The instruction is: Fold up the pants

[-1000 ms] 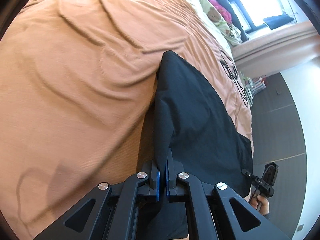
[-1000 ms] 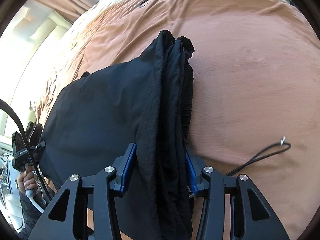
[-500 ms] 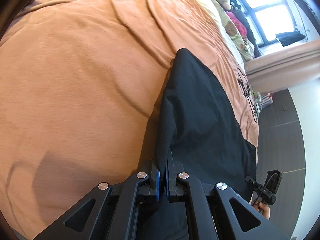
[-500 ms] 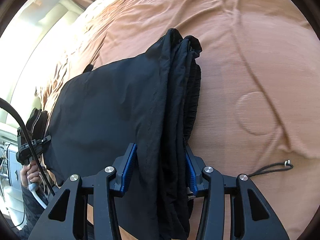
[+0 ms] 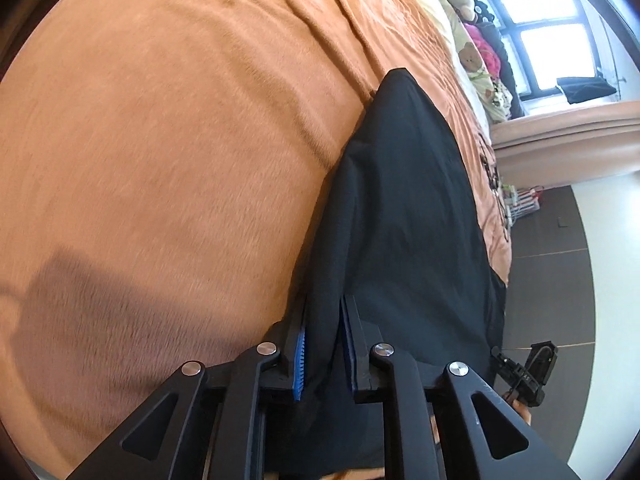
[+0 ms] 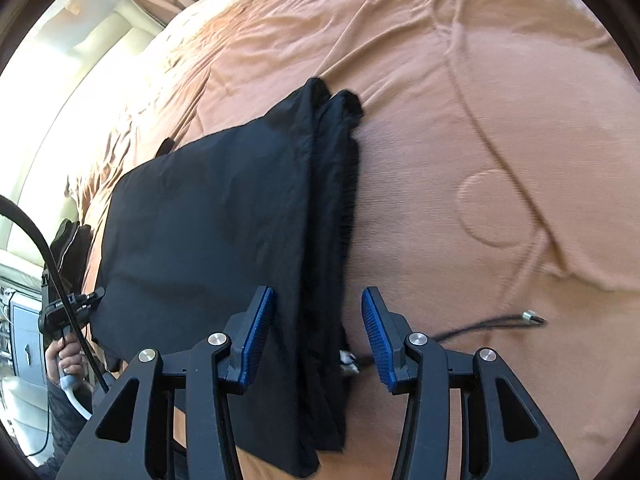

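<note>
Black pants [image 5: 400, 208] lie folded flat on an orange bedspread [image 5: 180, 140]. My left gripper [image 5: 325, 304] straddles the near left edge of the pants. Its jaws are opening, and the fold stands between the blue pads without being pinched. In the right wrist view the pants [image 6: 208, 220] show a thick stacked edge running toward me. My right gripper [image 6: 318, 292] is open around that edge, and bare bedspread [image 6: 480, 100] shows between the cloth and the right pad [image 6: 376, 336].
A black cable with a metal tip [image 6: 492, 322] lies on the bedspread right of my right gripper. Pillows and plush toys [image 5: 468, 52] sit at the far end by a window. Dark floor [image 5: 548, 260] runs beyond the bed's edge. A person's hand [image 6: 64, 360] holds the other gripper.
The left jaws were shut on the pants edge and have parted. The pants have settled flat on the bedspread. The thick edge no longer fills the gap between the right fingers.
</note>
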A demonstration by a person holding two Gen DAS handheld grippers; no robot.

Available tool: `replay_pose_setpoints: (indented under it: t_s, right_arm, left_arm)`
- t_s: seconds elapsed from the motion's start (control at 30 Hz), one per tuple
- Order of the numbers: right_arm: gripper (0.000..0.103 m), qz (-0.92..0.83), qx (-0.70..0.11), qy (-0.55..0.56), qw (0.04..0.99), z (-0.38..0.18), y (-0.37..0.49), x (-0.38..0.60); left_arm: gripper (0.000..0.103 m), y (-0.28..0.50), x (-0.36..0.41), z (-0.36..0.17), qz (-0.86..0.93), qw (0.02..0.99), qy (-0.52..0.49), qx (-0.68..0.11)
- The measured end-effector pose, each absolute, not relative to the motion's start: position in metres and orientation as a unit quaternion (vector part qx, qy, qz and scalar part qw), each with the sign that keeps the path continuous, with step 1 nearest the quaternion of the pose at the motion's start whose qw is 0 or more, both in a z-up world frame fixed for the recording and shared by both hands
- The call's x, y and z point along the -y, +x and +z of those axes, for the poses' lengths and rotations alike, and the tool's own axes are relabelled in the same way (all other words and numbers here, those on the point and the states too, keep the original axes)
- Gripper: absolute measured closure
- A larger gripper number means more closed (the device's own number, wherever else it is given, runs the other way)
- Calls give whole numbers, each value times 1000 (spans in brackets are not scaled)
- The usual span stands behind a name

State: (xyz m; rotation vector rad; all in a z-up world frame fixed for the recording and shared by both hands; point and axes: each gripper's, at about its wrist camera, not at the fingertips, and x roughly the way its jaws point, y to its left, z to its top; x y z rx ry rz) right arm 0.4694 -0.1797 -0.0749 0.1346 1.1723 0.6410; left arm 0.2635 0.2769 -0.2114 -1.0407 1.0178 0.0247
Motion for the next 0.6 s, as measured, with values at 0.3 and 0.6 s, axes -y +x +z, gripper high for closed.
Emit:
replay_pose_setpoints:
  t_s: [0.3,0.6]
  right_arm:
    - [59,321,-552,91,764,-84,452,199]
    - [67,339,-545,87,762,-88,435,210]
  left_arm:
    - [78,229,-267,-207,-4,742,-482,-466]
    - [78,223,-260,-205,8,747,-474,-466]
